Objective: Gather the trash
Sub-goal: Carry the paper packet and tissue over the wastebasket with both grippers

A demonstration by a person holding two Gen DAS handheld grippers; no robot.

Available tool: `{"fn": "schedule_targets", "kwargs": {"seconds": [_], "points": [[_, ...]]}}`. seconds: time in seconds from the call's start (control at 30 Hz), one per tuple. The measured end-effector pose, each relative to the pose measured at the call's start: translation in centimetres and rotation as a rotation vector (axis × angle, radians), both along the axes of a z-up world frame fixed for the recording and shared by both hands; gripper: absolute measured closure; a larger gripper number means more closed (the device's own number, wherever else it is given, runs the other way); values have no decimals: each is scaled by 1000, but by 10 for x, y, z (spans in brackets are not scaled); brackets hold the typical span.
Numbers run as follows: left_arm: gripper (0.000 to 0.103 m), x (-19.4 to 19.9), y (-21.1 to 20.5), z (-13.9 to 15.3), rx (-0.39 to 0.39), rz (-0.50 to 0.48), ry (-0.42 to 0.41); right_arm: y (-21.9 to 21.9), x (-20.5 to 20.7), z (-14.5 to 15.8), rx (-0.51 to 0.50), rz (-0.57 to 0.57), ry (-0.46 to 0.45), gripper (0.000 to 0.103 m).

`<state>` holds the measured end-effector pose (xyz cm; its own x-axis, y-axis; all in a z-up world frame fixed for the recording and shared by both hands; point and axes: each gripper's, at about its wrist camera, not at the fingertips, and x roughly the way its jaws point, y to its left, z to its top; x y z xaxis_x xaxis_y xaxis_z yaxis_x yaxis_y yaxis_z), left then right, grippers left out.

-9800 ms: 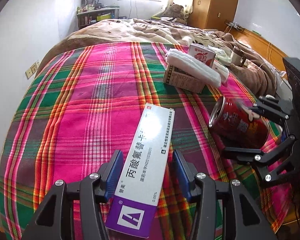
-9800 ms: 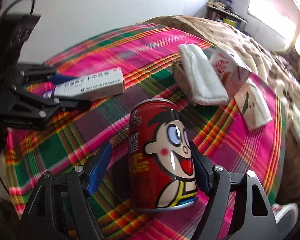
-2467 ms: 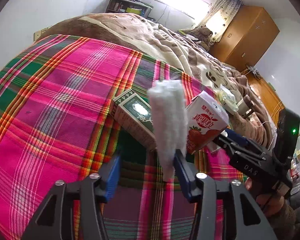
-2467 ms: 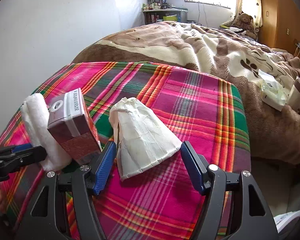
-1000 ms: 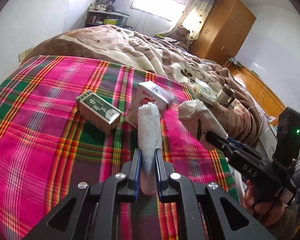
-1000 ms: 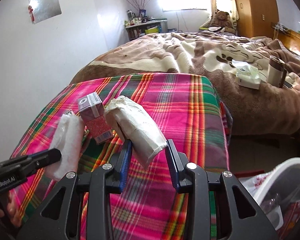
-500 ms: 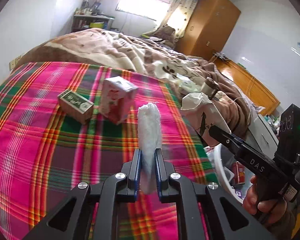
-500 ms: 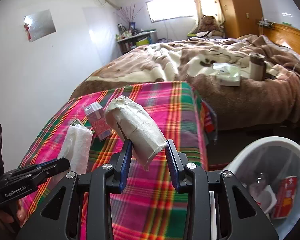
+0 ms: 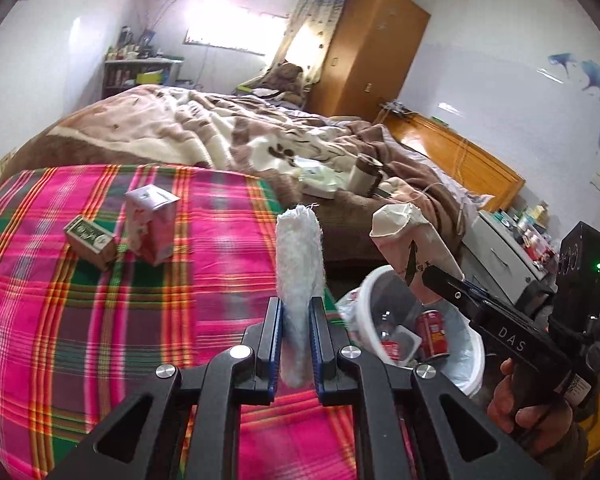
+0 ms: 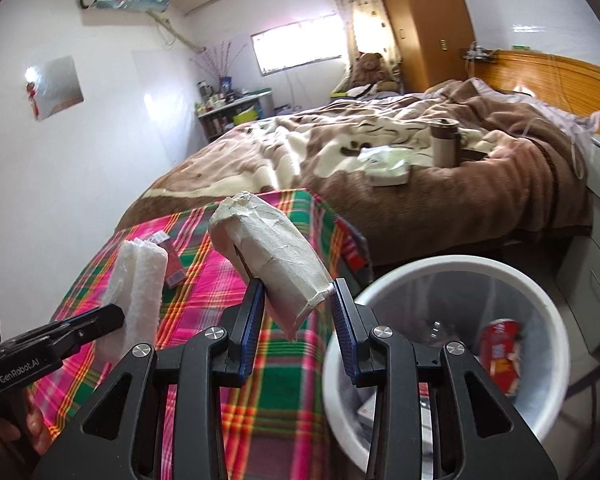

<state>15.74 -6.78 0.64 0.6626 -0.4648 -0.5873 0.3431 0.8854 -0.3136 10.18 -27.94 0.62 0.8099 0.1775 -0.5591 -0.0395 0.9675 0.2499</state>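
My left gripper (image 9: 297, 344) is shut on a white fluffy roll of cloth (image 9: 299, 264) that stands upright between its pads, above the plaid bedspread's edge. My right gripper (image 10: 298, 328) is shut on a crumpled beige paper bag (image 10: 272, 256), held just left of the white trash bin (image 10: 452, 276). The bin (image 9: 370, 284) holds a red can (image 9: 431, 332) and other trash. In the right wrist view the left gripper with the cloth roll (image 10: 140, 284) shows at the left. A pink drink carton (image 9: 151, 228) and a small green box (image 9: 90, 240) lie on the plaid spread (image 9: 80, 320).
A brown and cream blanket (image 9: 228, 136) covers the bed behind, with a tissue pack (image 9: 316, 180) and a brown tumbler (image 9: 364, 174) on it. A wooden wardrobe (image 9: 372, 52) and headboard (image 9: 452, 152) stand at the back. A grey bedside cabinet (image 10: 596, 248) is right of the bin.
Both grippers have swung right and slightly up with their loads, away from the carton and box. The trash bin has come into fuller view under and beside them.
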Motion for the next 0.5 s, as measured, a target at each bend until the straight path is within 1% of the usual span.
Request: {"fn": "schedule_targets", "kwargs": {"seconds": [0.2,0.3,0.5], "points": [[90,-12,-27,9,7,-51,-22,-22,-16,5,7,-60,-23,67],[90,-21,-44,15,38,-66,-58,-32,-26,7,-3,-95,-28,67],[90,-28,-74,20,64,-115,-85,-50,-37,8,-42,-171,-23,67]]}}
